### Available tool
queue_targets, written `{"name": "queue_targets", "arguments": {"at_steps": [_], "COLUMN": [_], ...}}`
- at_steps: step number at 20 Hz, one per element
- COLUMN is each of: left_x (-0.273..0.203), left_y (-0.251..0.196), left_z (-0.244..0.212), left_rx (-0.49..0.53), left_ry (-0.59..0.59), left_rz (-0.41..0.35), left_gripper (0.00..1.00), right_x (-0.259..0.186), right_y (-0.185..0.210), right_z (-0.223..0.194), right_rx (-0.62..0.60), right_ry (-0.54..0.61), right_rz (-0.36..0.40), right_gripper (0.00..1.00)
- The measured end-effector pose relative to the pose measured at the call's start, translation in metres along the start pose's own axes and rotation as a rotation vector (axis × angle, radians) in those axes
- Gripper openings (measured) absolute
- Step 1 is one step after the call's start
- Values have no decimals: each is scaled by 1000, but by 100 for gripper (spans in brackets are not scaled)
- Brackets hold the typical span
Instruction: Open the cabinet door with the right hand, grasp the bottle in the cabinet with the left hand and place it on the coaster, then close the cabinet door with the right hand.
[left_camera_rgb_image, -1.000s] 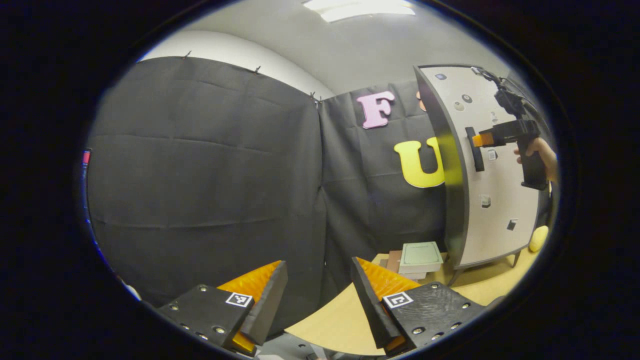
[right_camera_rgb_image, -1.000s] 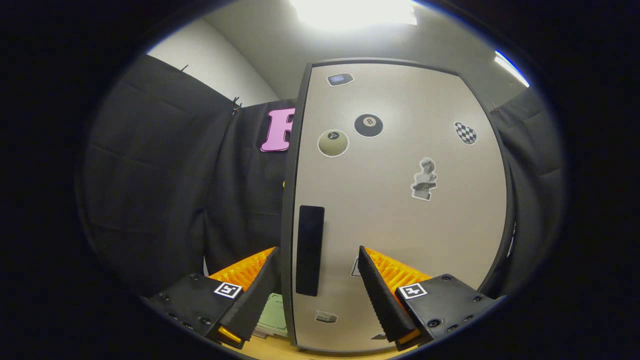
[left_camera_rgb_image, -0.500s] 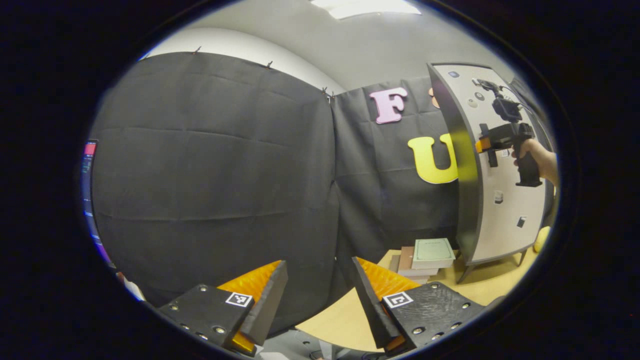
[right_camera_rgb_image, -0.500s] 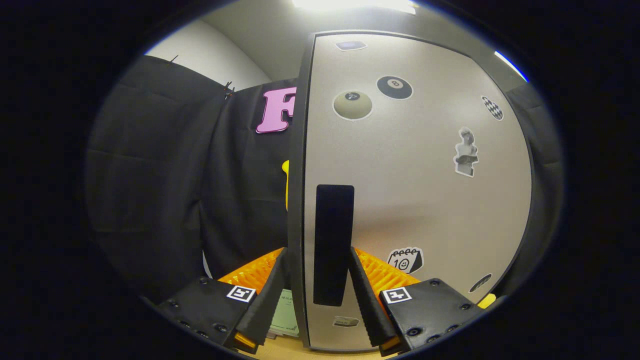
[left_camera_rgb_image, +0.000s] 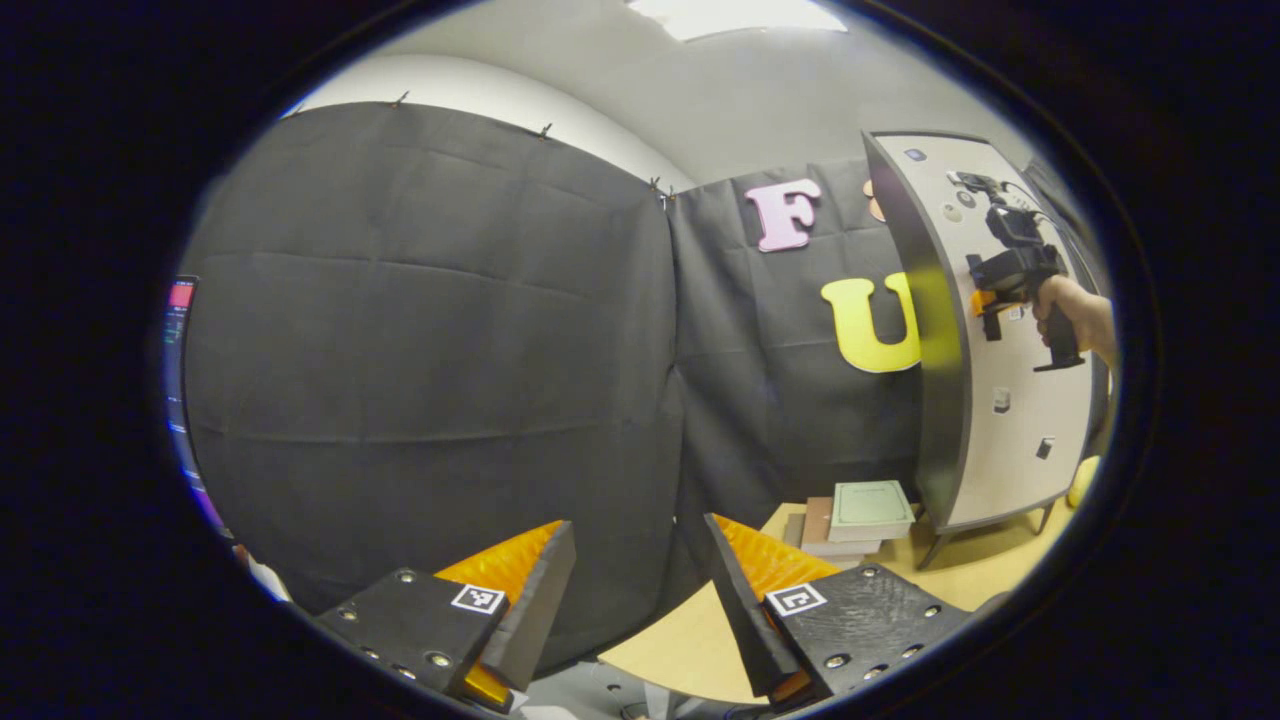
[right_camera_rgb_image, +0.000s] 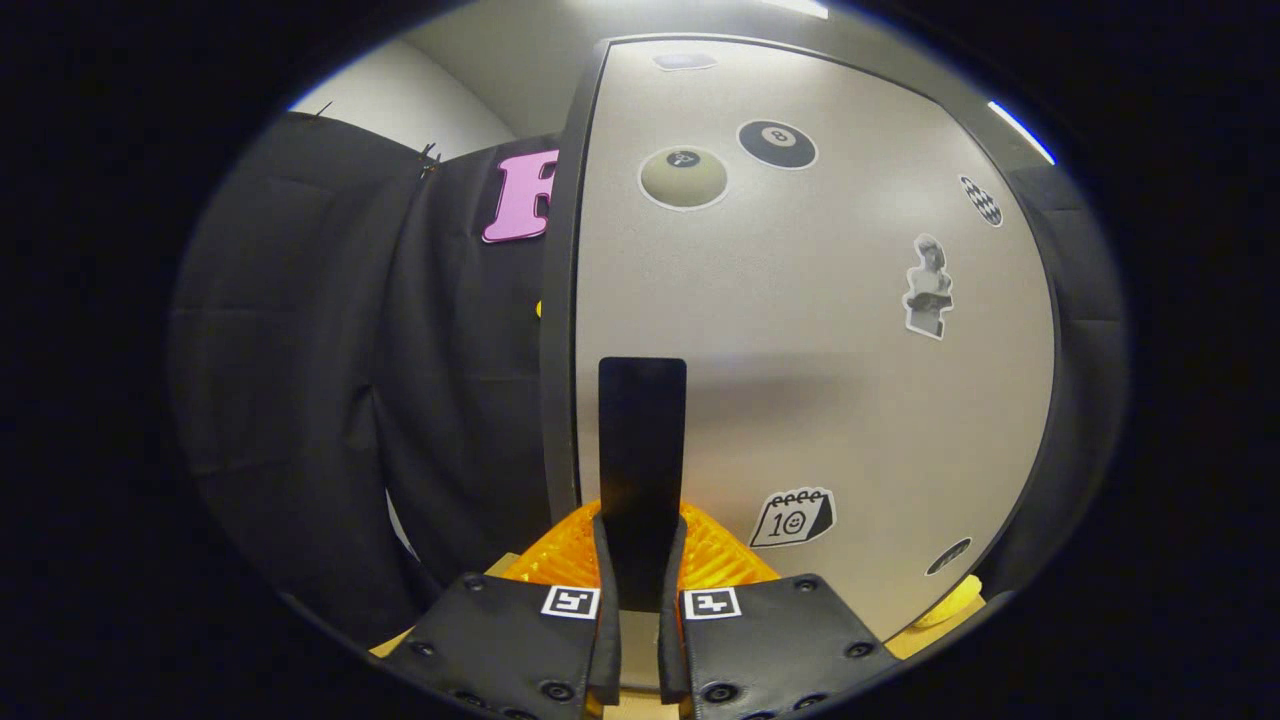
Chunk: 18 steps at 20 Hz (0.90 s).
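A tall cabinet with a pale door (right_camera_rgb_image: 820, 360) covered in stickers stands on the wooden table; the door is shut. Its black vertical handle (right_camera_rgb_image: 640, 450) runs between my right gripper's fingers. My right gripper (right_camera_rgb_image: 638, 590) is shut on that handle. In the left gripper view the cabinet (left_camera_rgb_image: 990, 400) is at the far right, and the right gripper (left_camera_rgb_image: 1010, 285), held by a hand (left_camera_rgb_image: 1080, 315), sits at the handle. My left gripper (left_camera_rgb_image: 635, 590) hangs open over the table's near edge, nothing between its fingers. The bottle is hidden behind the door.
A small stack of books (left_camera_rgb_image: 860, 515) lies on the table (left_camera_rgb_image: 690, 640) left of the cabinet's foot. A yellow round object (left_camera_rgb_image: 1082, 480) peeks out at the cabinet's right. Black cloth walls close the back and left.
My right gripper moved in onto the handle and closed its fingers on it. The left gripper drifted slightly, staying open.
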<state>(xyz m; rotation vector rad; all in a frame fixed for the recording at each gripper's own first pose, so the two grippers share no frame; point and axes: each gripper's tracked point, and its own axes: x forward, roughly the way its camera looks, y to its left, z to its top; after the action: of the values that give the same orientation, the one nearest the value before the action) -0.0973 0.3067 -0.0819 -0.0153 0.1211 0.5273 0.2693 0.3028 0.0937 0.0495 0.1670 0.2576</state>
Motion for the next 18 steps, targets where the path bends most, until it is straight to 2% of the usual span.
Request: {"name": "queue_targets", "arguments": {"at_steps": [2, 9, 10, 12, 13, 18], "left_x": [5, 1, 3, 4, 6, 6], "left_y": [-9, -38, -44, -57, -64, -104], "left_z": [2, 17, 20, 22, 25, 30], "left_rx": [4, 16, 16, 17, 17, 4], "left_ry": [-7, -42, -48, -57, -63, -75], "left_rz": [-17, -100, -115, -148, -167, -265], "left_gripper": [77, 79, 77, 79, 77, 77], "right_x": [-4, -36, -42, -48, -51, -57], "right_y": [0, 1, 1, -4, -7, -17], "right_z": [-1, -2, -2, -4, -4, -8], "right_rx": [18, 22, 24, 29, 31, 32], "right_ry": [18, 34, 33, 37, 40, 53], "right_rz": [28, 122, 136, 160, 170, 203], "right_gripper": [17, 17, 17, 16, 17, 17]}}
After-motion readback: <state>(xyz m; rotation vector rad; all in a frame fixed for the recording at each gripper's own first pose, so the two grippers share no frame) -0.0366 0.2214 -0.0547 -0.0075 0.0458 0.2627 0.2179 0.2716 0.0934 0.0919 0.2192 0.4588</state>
